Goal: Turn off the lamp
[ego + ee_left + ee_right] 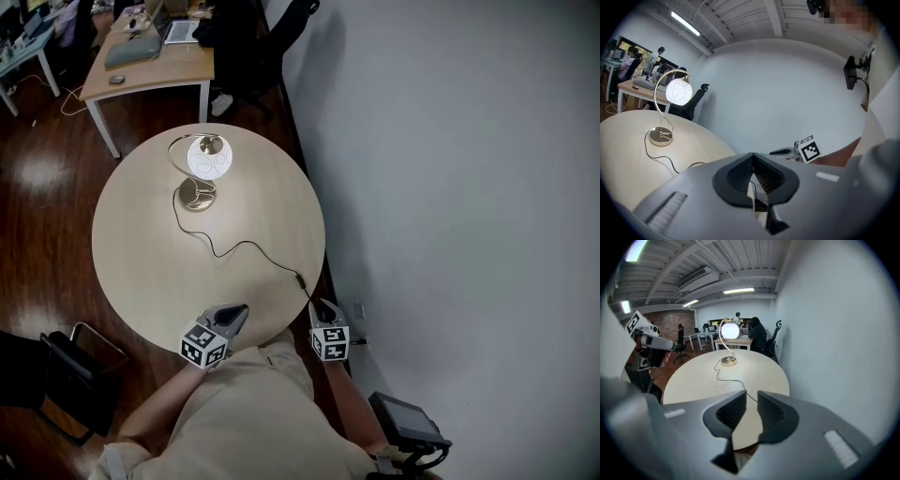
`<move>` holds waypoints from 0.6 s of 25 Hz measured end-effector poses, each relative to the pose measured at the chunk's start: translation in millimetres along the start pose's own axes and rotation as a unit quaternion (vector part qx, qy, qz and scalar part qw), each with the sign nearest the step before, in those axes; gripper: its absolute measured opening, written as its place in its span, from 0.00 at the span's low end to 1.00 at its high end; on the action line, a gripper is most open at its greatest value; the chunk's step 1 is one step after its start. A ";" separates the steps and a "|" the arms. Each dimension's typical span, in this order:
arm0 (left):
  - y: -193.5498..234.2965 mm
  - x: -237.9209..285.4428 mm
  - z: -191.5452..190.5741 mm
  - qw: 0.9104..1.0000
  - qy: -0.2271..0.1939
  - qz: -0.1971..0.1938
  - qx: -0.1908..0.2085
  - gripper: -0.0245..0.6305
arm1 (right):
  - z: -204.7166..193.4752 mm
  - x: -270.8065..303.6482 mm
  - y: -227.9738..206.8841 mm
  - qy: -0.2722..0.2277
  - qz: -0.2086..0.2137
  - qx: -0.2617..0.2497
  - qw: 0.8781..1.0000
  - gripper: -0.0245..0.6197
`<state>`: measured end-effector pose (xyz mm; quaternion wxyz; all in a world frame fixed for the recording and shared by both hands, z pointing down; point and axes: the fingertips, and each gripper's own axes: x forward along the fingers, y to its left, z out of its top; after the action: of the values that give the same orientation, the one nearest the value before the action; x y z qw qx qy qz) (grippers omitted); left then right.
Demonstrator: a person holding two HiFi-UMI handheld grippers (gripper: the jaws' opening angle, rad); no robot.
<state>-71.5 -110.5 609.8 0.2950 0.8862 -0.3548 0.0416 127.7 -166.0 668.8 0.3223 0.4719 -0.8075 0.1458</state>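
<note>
The lamp (208, 157) stands lit at the far side of the round table (141, 272), its white globe on a curved brass stem and round base (197, 194). Its black cord (244, 246) snakes across the top to an inline switch (301, 280) near the right front edge. My left gripper (234, 314) hovers over the near edge, shut with nothing in it. My right gripper (323, 307) sits just right of the switch, jaws slightly apart and empty. The lamp (678, 92) shows far off in the left gripper view, and the lamp (730, 330) again in the right gripper view.
A white wall (450, 187) runs close along the table's right side. A wooden desk (155, 70) with laptops stands beyond the table, with people there. A black chair (66, 375) is at my lower left, and a black device (405, 422) at lower right.
</note>
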 end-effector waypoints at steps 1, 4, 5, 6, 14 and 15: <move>-0.6 2.0 0.2 1.000 0.006 0.000 0.006 0.04 | -6.2 5.8 -4.9 0.007 0.002 -0.002 1.000 0.14; 3.0 4.9 2.0 1.000 0.021 0.003 0.011 0.04 | -22.6 29.5 -13.3 0.028 0.013 0.002 1.000 0.14; 5.0 4.5 2.4 1.000 0.025 0.005 0.008 0.04 | -27.7 39.6 -14.3 0.035 0.020 0.002 0.999 0.14; 6.4 4.7 2.0 1.000 0.029 0.008 0.007 0.04 | -32.8 50.4 -16.3 0.041 0.026 0.001 0.999 0.14; 16.5 14.8 -13.2 0.993 0.089 0.068 0.026 0.04 | -66.5 127.8 -46.4 0.092 0.055 -0.025 0.994 0.19; 21.1 17.5 -15.8 0.993 0.092 0.075 0.018 0.04 | -66.8 135.9 -49.1 0.097 0.058 -0.034 0.993 0.20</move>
<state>-70.1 -124.5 638.2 0.3061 0.8546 -0.3910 0.1518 148.2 -246.0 804.9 0.4061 0.3971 -0.8028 0.1814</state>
